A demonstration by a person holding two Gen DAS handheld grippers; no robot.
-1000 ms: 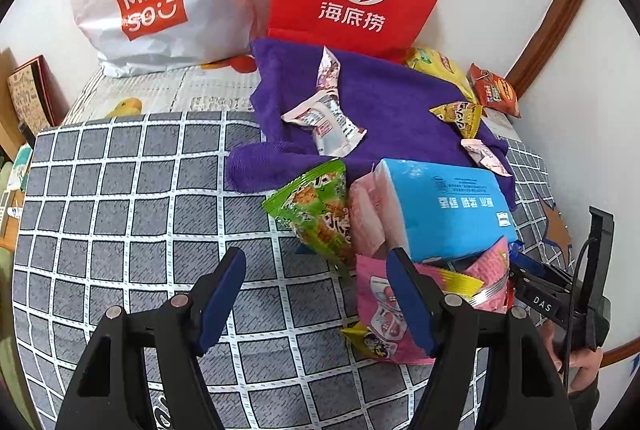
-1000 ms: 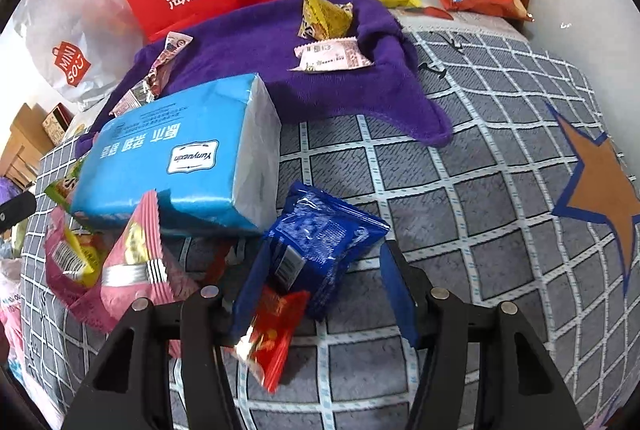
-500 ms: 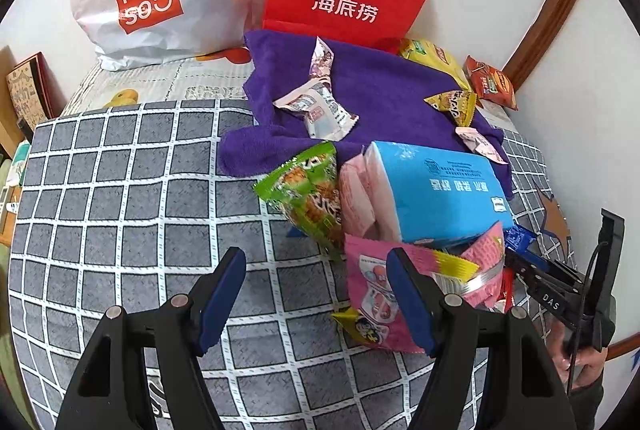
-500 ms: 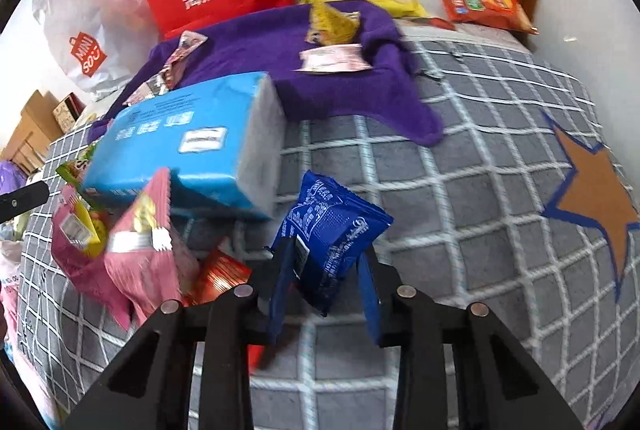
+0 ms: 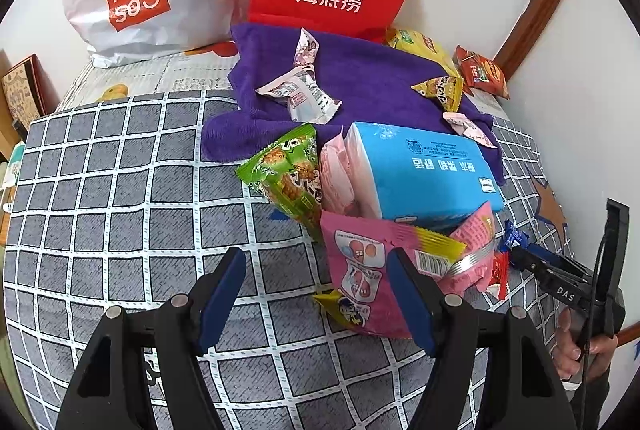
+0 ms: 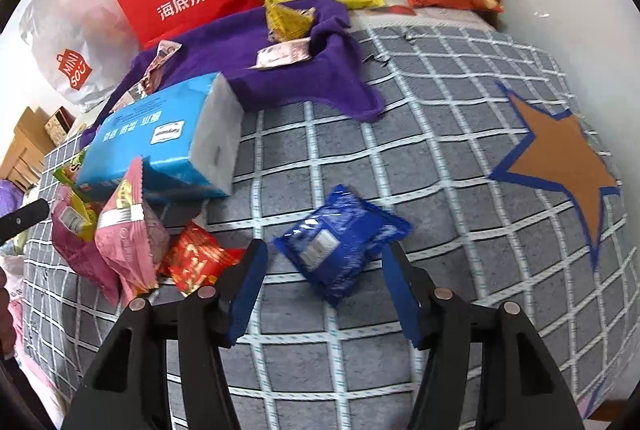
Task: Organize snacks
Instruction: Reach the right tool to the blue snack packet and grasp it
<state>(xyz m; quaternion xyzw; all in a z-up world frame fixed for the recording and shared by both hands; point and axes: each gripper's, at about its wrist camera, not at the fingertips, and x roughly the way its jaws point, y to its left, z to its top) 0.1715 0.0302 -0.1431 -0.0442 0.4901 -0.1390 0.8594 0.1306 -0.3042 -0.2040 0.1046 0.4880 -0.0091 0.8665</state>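
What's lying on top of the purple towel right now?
On the purple towel lie two white wrappers, a yellow packet and a pink wrapper. The blue tissue pack hides its near edge.

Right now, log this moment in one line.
right tool: opening, pads clear of blue foil snack packet | left tool: open, empty

Open grey checked bedding (image 6: 460, 165) is seen right of the blue snack packet (image 6: 340, 242). The left is blocked by a blue tissue pack (image 6: 160, 137) and heaped snack bags (image 6: 124, 234).
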